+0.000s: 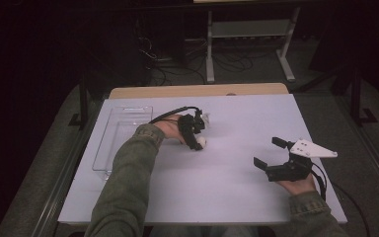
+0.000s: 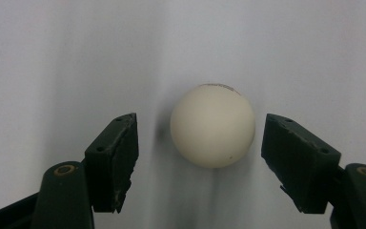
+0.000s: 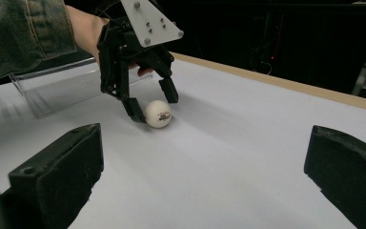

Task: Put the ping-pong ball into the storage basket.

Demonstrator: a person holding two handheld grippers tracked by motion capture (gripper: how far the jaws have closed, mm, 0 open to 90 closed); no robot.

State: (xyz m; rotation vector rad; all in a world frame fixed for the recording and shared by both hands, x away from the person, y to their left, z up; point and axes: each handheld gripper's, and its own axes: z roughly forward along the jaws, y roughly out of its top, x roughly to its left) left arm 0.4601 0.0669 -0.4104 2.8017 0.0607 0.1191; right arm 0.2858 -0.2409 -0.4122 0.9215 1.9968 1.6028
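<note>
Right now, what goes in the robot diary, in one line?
left gripper: open, straddling ping-pong ball | right gripper: open, idle | clear tray: empty

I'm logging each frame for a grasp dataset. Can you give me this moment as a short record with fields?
object: white ball, printed mark on it
surface: white table
left gripper: open, jaws either side of the ball, gap on both sides
right gripper: open, holds nothing, apart from the ball
container: clear tray at the table's left side, nothing seen in it
grasp state: not yet closed
</note>
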